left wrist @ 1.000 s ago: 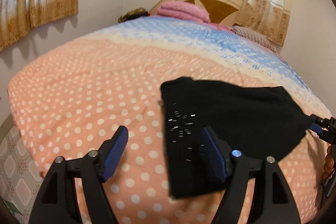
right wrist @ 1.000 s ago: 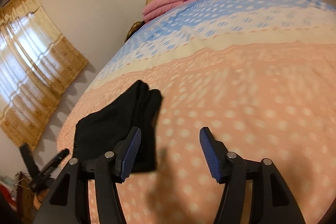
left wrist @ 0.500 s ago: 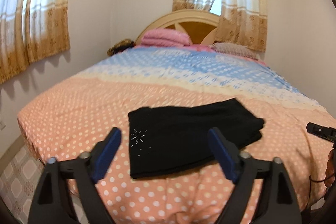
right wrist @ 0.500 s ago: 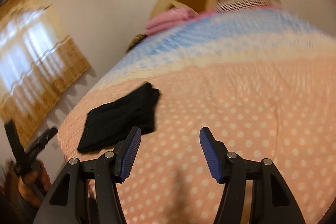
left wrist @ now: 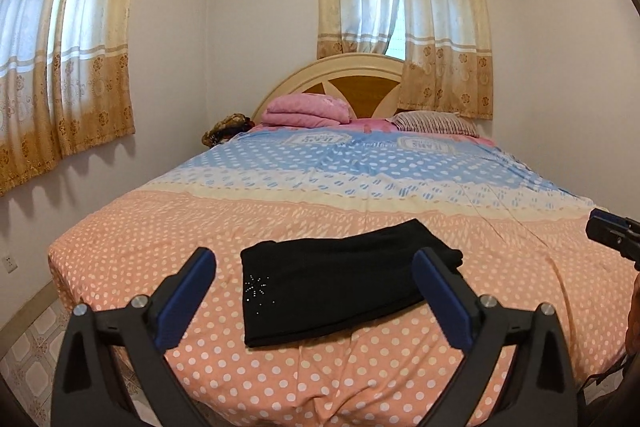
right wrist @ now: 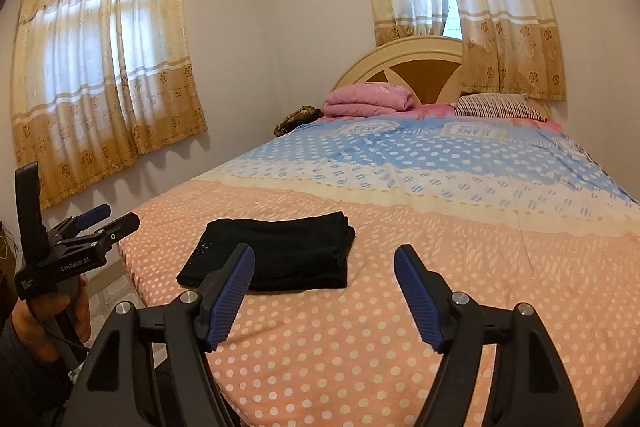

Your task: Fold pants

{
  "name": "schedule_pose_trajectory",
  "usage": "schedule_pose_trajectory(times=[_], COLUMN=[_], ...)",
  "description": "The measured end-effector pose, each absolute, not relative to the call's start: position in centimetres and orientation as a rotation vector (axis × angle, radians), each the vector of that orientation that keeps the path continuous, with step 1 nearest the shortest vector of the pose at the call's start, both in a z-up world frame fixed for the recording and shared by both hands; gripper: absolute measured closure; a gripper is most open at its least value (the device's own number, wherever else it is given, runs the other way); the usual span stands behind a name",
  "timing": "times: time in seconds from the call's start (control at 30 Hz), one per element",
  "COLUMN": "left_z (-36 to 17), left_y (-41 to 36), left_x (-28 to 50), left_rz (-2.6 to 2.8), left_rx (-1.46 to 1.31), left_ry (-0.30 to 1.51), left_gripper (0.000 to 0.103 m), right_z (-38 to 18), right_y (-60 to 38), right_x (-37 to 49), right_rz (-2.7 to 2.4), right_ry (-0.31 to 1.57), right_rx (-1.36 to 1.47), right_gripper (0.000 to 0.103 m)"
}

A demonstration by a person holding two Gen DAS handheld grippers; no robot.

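Observation:
The black pants [left wrist: 336,283] lie folded into a flat rectangle on the polka-dot bedspread [left wrist: 160,251] near the foot of the bed. They also show in the right wrist view [right wrist: 276,251]. A small sparkly star mark sits near their left corner. My left gripper [left wrist: 314,285] is open and empty, held back from the bed and above the pants. My right gripper [right wrist: 324,287] is open and empty, held off the bed to the right of the pants. The left gripper also shows in the right wrist view [right wrist: 100,221], held in a hand.
A folded pink blanket [left wrist: 306,111] and a striped pillow [left wrist: 434,123] lie by the headboard [left wrist: 360,75]. Curtained windows are on the left and back walls. Tiled floor [left wrist: 28,339] shows left of the bed. The right gripper's tip [left wrist: 612,233] shows at the right edge.
Both grippers have pulled back and up from the bed. The pants now lie free and folded; a second ago the grippers were down close at their edges.

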State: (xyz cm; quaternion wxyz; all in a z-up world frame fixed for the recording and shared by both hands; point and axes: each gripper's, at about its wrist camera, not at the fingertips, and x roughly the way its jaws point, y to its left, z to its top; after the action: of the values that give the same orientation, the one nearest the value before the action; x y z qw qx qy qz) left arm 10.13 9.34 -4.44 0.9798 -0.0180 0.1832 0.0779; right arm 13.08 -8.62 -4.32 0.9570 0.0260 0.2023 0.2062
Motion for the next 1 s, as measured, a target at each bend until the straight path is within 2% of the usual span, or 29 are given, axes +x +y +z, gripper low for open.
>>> schedule_pose_trajectory(times=[1.0], left_z=[-3.7], left_y=[9.2], left_x=[9.2], left_rz=[0.208], left_rx=[-0.041], left_ry=[0.337], left_gripper=[0.000], right_z=[-3.4], right_y=[-7.8], right_x=[11.4], right_rz=[0.408], right_ry=[0.334], right_rx=[0.022], right_gripper=[0.029])
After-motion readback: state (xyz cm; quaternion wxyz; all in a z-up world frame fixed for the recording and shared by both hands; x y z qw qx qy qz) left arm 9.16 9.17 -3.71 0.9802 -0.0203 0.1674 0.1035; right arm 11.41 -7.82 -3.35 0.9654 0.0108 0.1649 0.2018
